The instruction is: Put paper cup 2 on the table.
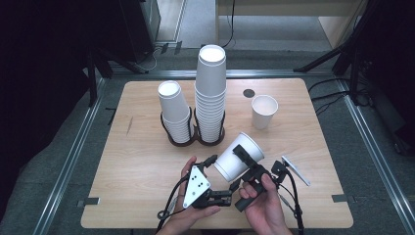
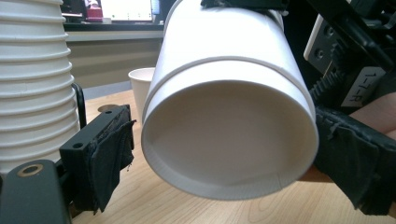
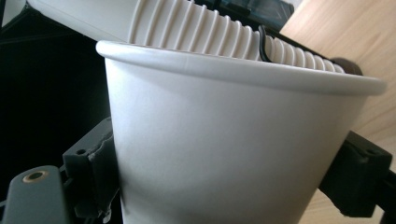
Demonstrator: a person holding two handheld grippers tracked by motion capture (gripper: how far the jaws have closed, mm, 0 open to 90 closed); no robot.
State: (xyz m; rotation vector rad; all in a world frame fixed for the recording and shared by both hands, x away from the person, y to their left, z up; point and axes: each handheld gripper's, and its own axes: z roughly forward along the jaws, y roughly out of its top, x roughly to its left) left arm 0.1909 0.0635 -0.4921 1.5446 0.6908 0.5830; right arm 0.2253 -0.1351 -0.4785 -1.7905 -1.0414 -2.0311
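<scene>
A white paper cup (image 1: 240,157) hangs tilted over the front middle of the wooden table (image 1: 142,166), mouth up and to the right. My right gripper (image 1: 239,168) is shut on it, and in the right gripper view its jaws (image 3: 229,182) press both sides of the cup wall (image 3: 224,149) below the rim. My left gripper (image 1: 219,177) sits just left of the cup's base. In the left gripper view the recessed base (image 2: 229,135) faces the camera between the open jaws (image 2: 224,158), with a small gap at the left pad (image 2: 109,156).
A black double holder (image 1: 188,138) behind the cup carries a short cup stack (image 1: 173,110) and a tall one (image 1: 211,93). A single upright cup (image 1: 264,111) stands at the back right, near a dark round spot (image 1: 249,93). A flat grey strip (image 1: 296,170) lies right of my hands.
</scene>
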